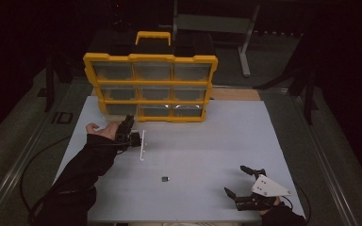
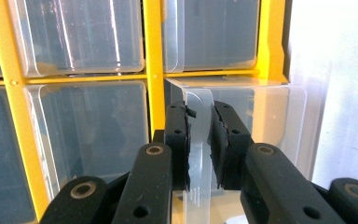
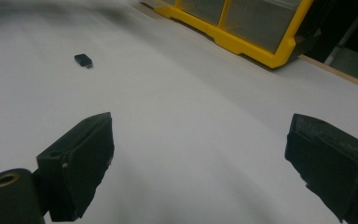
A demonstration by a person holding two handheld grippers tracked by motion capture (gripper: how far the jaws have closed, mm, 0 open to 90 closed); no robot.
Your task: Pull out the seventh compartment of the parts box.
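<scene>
A yellow organizer (image 1: pixel 151 59) with clear drawers stands upright at the back of the white table (image 1: pixel 207 141). My left gripper (image 1: pixel 127 121) (image 2: pixel 200 119) is at its bottom-left corner, shut on the clear pull tab (image 2: pixel 199 158) of a clear drawer (image 2: pixel 272 112) that stands slightly out of the frame. A small black part (image 1: pixel 165 179) (image 3: pixel 83 60) lies on the table toward the front. My right gripper (image 1: pixel 234 179) (image 3: pixel 200 126) rests low at the front right, open wide with nothing between its pads.
A grey metal stand (image 1: pixel 217 22) sits behind the table on the dark floor. A black cable (image 1: pixel 33 165) loops off the table's left edge. The organizer's yellow handle (image 1: pixel 153 35) sticks up at the back.
</scene>
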